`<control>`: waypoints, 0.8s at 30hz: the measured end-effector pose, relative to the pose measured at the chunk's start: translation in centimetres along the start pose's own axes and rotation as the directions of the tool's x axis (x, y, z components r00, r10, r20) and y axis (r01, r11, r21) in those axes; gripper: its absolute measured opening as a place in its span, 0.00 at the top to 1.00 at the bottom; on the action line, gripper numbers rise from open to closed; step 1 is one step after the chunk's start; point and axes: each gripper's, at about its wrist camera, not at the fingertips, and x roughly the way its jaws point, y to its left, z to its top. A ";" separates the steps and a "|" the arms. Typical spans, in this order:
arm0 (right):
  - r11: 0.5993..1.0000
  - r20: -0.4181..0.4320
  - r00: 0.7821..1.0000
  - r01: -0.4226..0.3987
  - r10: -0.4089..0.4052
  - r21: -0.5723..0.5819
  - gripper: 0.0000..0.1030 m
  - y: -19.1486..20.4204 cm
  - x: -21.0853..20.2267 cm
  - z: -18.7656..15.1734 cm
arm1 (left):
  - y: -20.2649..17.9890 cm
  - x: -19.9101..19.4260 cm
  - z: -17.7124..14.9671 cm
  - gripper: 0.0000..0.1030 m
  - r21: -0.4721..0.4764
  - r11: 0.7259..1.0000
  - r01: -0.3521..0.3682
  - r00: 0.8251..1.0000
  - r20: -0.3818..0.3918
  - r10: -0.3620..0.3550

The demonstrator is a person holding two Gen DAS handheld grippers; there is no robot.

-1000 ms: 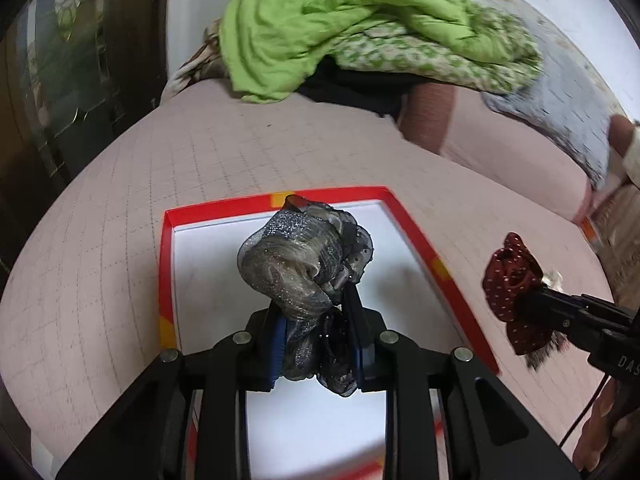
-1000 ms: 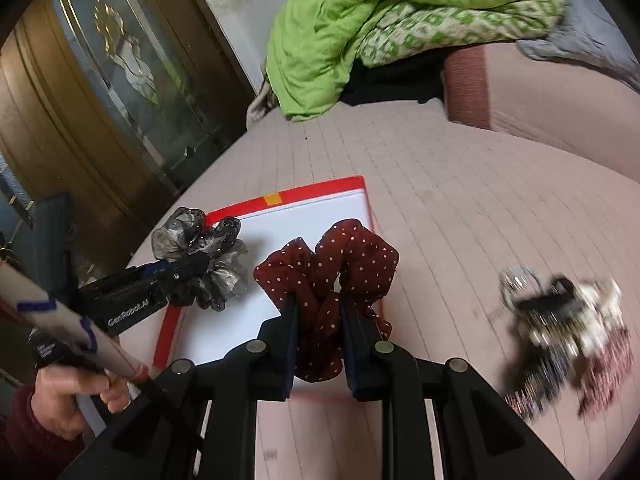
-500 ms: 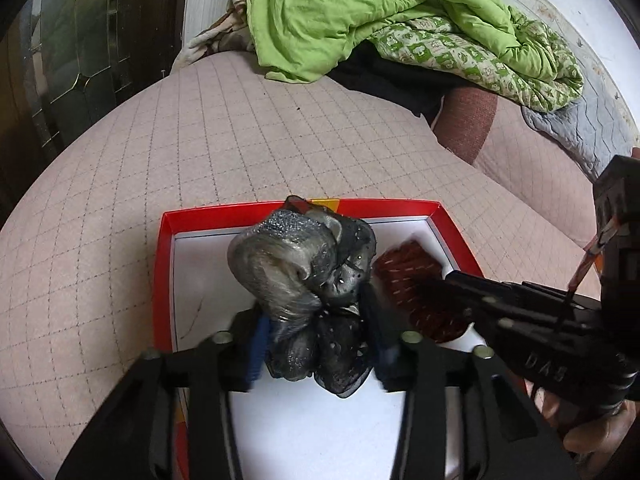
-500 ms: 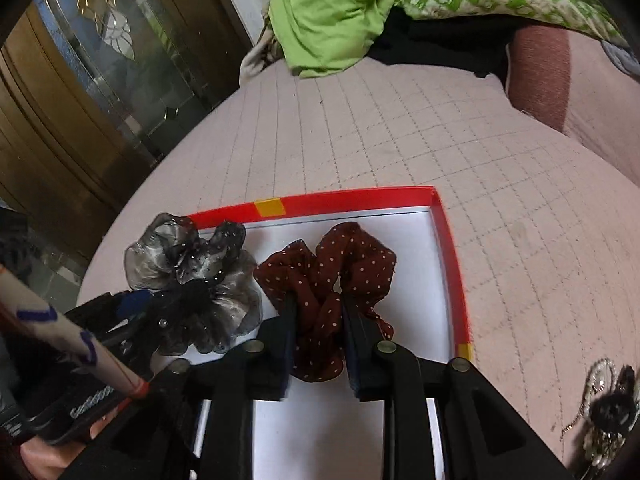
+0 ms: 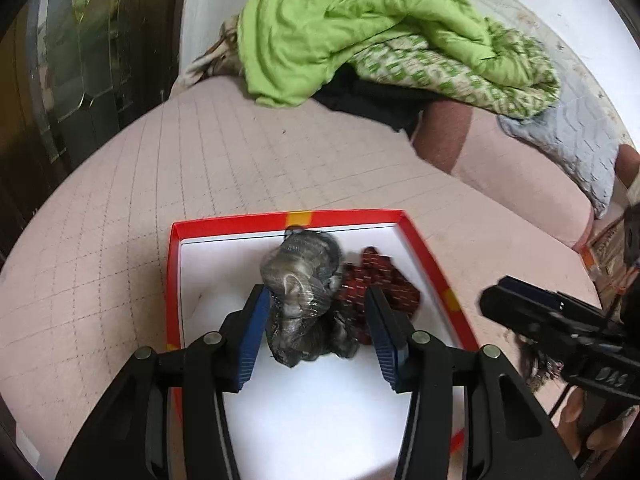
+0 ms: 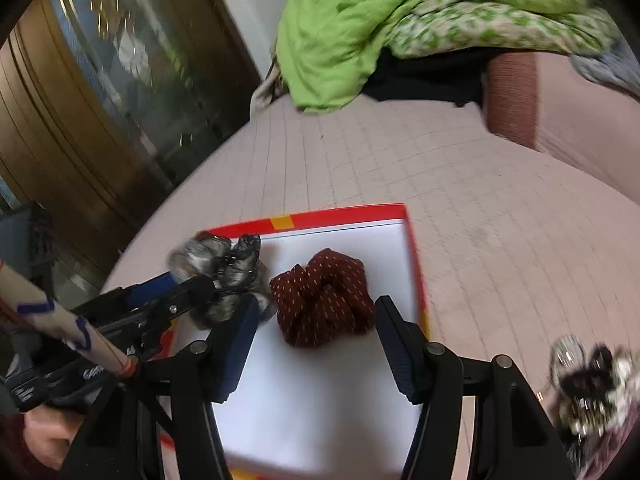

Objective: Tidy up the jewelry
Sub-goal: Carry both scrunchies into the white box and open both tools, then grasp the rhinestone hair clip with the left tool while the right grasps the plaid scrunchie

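While both scrunchies lie in the red-rimmed tray (image 6: 414, 248), the step judged in hand is release. Left gripper (image 5: 316, 330): jaws apart around the grey scrunchie (image 5: 304, 300). Right gripper (image 6: 314, 340): jaws apart, the maroon dotted scrunchie (image 6: 324, 298) between them. Next: back off, then the jewelry heap (image 6: 592, 384) beside the tray. Surface: pink quilted bed (image 6: 500, 220); green quilt (image 5: 352, 20) behind.
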 end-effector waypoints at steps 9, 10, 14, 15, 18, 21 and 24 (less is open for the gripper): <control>0.984 0.192 0.981 -0.063 0.030 0.169 0.37 -4.4 -11.8 -5.0 | -8.1 -6.0 -1.1 0.49 0.141 0.989 0.050 0.996 0.061 -0.059; 0.982 0.211 0.977 -0.052 0.012 0.181 0.37 -4.9 -13.1 -5.8 | -9.1 -6.7 -1.2 0.49 0.157 0.986 0.059 0.996 0.063 -0.069; 0.970 0.280 0.960 -0.047 -0.022 0.239 0.37 -7.4 -18.1 -8.3 | -13.6 -9.5 -1.3 0.48 0.223 0.969 0.104 0.990 0.075 -0.123; 0.964 0.299 0.953 -0.043 -0.039 0.264 0.37 -8.2 -19.6 -8.9 | -14.9 -10.3 -1.3 0.48 0.243 0.963 0.114 0.988 0.074 -0.136; 0.951 0.359 0.928 -0.021 -0.097 0.309 0.37 -10.2 -24.2 -10.2 | -17.8 -12.4 -1.2 0.48 0.276 0.947 0.163 0.979 0.078 -0.191; 0.952 0.409 0.899 0.029 -0.158 0.306 0.37 -11.2 -29.6 -10.9 | -21.4 -15.3 -1.0 0.48 0.326 0.925 0.195 0.966 0.099 -0.239; 0.952 0.477 0.852 0.076 -0.217 0.297 0.37 -11.6 -35.6 -11.4 | -24.6 -18.4 -0.8 0.47 0.384 0.901 0.200 0.954 0.135 -0.269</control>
